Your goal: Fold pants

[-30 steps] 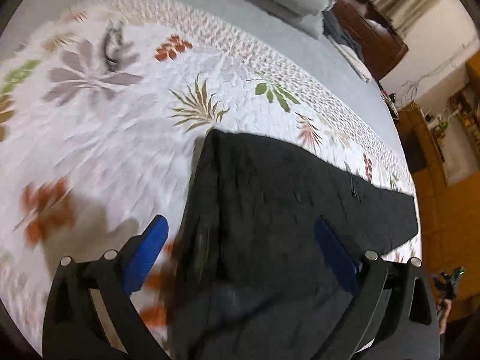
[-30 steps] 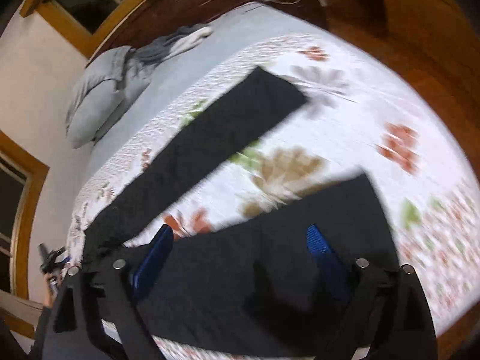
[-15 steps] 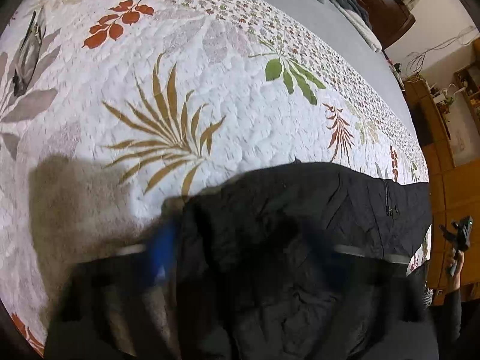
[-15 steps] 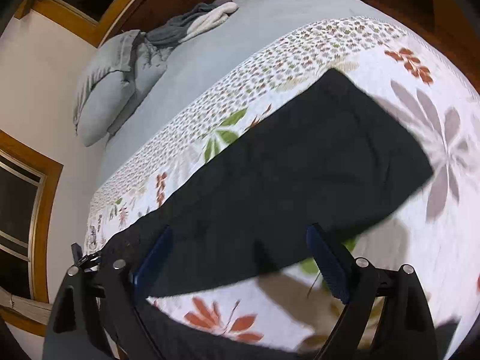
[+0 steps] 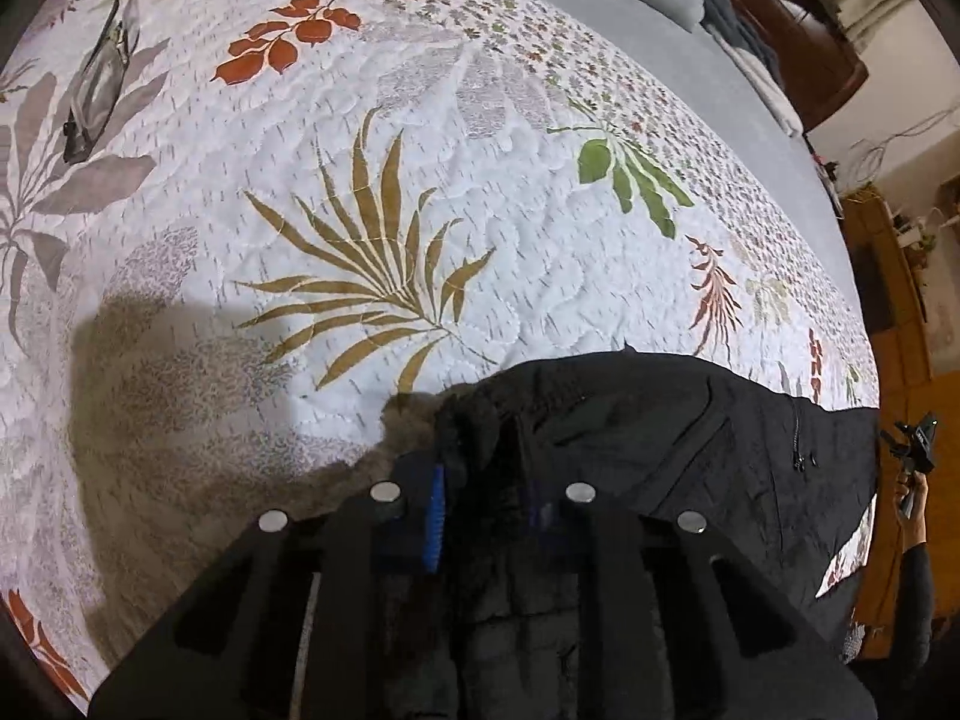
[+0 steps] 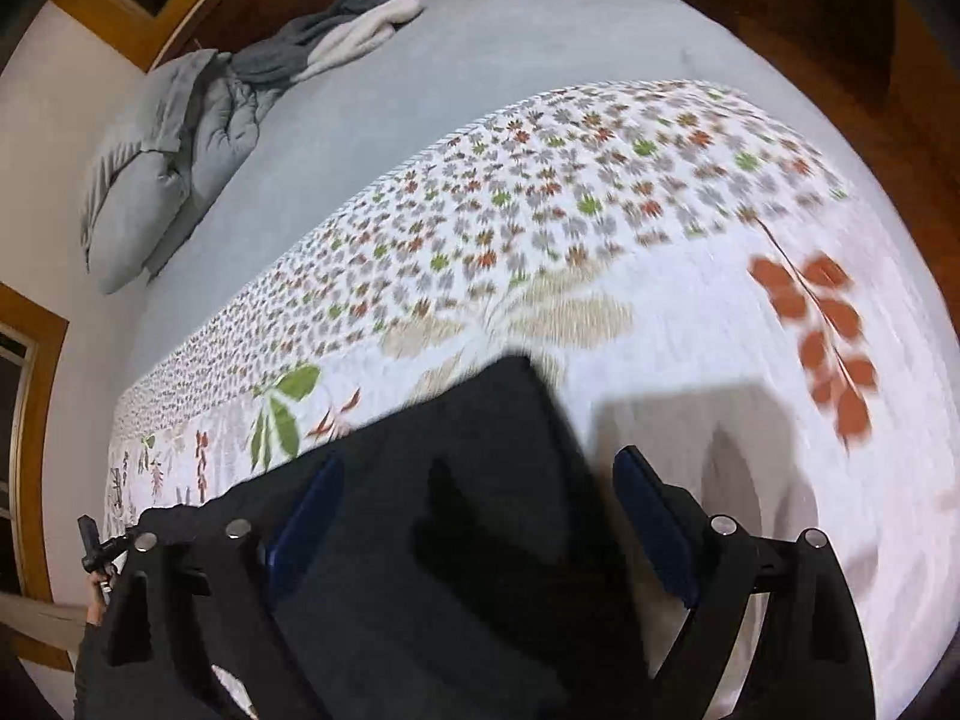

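Observation:
Black pants (image 5: 690, 456) lie on a white quilt with leaf prints (image 5: 372, 192). In the left wrist view my left gripper (image 5: 480, 480) is shut on a bunched edge of the pants near the waist; a blue pad shows at the left finger (image 5: 433, 510). In the right wrist view a flat pant leg (image 6: 456, 516) ends in a corner ahead of me. My right gripper (image 6: 480, 510) is open, its blue fingers (image 6: 651, 516) spread to either side of that leg end, just above it.
A grey sheet (image 6: 372, 138) covers the far half of the bed, with grey pillows (image 6: 156, 180) and crumpled clothes (image 6: 336, 36) near the wooden headboard. Wooden furniture (image 5: 798, 42) and a person's hand (image 5: 912, 492) lie beyond the bed's edge.
My left gripper dropped to the pants and shut on their bunched edge. My right gripper moved along the far leg to its end and stayed open.

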### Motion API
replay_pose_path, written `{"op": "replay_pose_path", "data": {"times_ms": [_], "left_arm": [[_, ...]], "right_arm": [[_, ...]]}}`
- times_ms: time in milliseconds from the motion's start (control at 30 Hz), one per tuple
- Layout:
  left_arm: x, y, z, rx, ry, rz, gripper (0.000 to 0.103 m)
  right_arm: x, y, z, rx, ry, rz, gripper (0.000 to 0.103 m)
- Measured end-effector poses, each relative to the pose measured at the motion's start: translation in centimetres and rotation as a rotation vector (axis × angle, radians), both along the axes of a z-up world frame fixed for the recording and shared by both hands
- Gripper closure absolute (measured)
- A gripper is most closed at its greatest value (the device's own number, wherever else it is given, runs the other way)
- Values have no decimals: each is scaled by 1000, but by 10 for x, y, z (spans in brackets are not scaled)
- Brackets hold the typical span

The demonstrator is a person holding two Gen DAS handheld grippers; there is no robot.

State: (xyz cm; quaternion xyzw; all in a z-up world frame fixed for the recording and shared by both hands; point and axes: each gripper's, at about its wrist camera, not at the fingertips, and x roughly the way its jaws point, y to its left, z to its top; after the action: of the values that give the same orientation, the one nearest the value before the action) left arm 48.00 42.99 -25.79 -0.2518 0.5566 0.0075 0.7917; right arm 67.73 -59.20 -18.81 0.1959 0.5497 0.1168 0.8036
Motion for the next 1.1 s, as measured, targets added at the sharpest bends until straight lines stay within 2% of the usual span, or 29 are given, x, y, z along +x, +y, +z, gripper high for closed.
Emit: {"op": "replay_pose_path", "data": {"times_ms": [67, 267, 300, 333, 367, 400, 433, 467, 500, 633, 833, 1100], "left_arm": [[1, 0, 0, 4, 8, 12, 84], [4, 0, -5, 10, 14, 43, 83], [3, -1, -6, 11, 12, 48, 83], [3, -1, -6, 15, 9, 52, 83], [3, -2, -6, 21, 7, 56, 84], [3, -4, -5, 35, 7, 58, 84], [2, -5, -3, 46, 7, 59, 85], [3, -6, -1, 49, 11, 65, 85], [2, -5, 0, 50, 14, 70, 86], [0, -5, 17, 59, -2, 98, 88], [-20, -9, 63, 53, -111, 129, 89], [-75, -23, 135, 15, -252, 109, 90]], "right_arm": [[14, 0, -12, 12, 16, 25, 12], [36, 20, -31, -49, 75, 125, 11], [36, 25, -32, -44, 77, 152, 16], [35, 29, -32, -35, 74, 174, 22], [33, 33, -32, -22, 77, 189, 39], [32, 34, -34, -34, 83, 189, 61], [31, 33, -34, -49, 85, 184, 74], [29, 31, -32, -53, 79, 170, 86], [25, 29, -27, -63, 50, 159, 90], [7, 23, -1, -73, -30, 118, 93], [-36, 15, 56, -87, -123, 72, 94], [-149, -8, 123, -148, -214, 25, 96]]}}
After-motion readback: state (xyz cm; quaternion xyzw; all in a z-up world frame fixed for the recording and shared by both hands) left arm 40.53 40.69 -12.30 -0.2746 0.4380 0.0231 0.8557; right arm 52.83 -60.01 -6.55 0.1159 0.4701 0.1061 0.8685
